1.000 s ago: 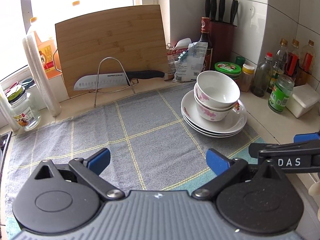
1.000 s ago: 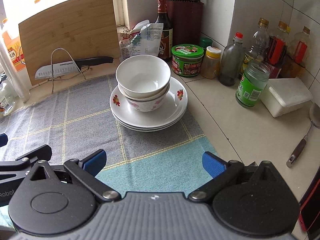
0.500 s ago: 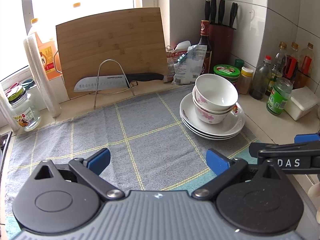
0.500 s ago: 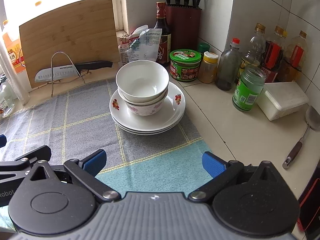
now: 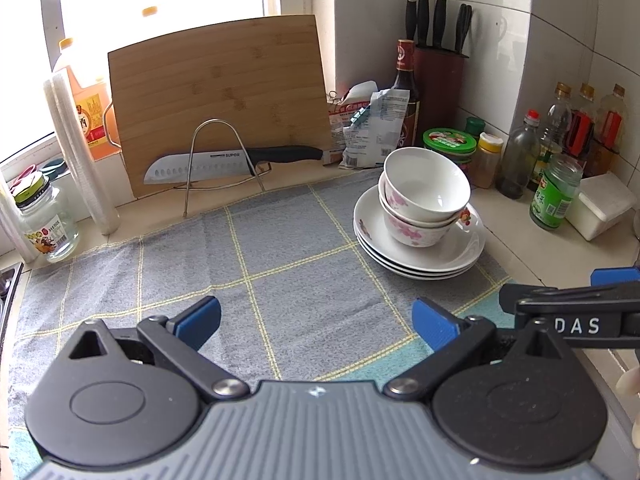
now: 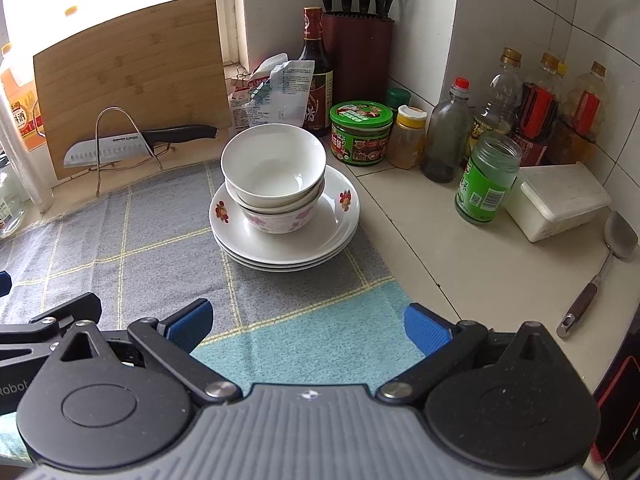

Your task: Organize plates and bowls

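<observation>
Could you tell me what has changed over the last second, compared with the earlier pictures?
Both cameras have drawn back a little from the stacked bowls and plates, which sit slightly farther off in each view. The left gripper and right gripper remain open and empty. The stack, knife and cutting board have not moved.

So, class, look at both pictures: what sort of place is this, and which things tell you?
Most likely a home kitchen counter. A knife block stands against the tiled wall, a cutting board leans by the window with a knife on a rack, and stacked bowls sit on plates beside sauce bottles.
</observation>
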Tool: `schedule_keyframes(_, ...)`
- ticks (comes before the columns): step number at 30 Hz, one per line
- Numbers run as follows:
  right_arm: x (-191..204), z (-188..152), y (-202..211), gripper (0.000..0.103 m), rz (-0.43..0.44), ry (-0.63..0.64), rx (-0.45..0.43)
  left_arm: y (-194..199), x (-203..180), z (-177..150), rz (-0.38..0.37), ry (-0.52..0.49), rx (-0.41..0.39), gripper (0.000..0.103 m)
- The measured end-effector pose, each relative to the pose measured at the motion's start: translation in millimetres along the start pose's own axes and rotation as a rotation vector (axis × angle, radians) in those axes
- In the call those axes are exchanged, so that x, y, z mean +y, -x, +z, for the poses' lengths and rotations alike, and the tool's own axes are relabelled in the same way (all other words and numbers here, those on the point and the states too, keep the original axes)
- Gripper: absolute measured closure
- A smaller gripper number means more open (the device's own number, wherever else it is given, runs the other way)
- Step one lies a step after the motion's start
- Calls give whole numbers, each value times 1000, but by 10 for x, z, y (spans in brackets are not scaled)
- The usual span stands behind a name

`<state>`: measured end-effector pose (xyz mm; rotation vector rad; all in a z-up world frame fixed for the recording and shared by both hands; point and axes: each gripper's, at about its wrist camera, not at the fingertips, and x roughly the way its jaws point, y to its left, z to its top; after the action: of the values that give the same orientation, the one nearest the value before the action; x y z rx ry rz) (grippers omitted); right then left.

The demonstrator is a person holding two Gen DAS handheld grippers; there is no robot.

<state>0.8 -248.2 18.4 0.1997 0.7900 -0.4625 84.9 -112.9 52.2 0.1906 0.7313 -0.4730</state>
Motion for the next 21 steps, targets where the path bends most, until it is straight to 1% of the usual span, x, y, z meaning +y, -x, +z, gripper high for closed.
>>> schedule_keyframes(21,-9,0,15,0,-18,-2,-4,7,-27,-1,-3,2,3,2)
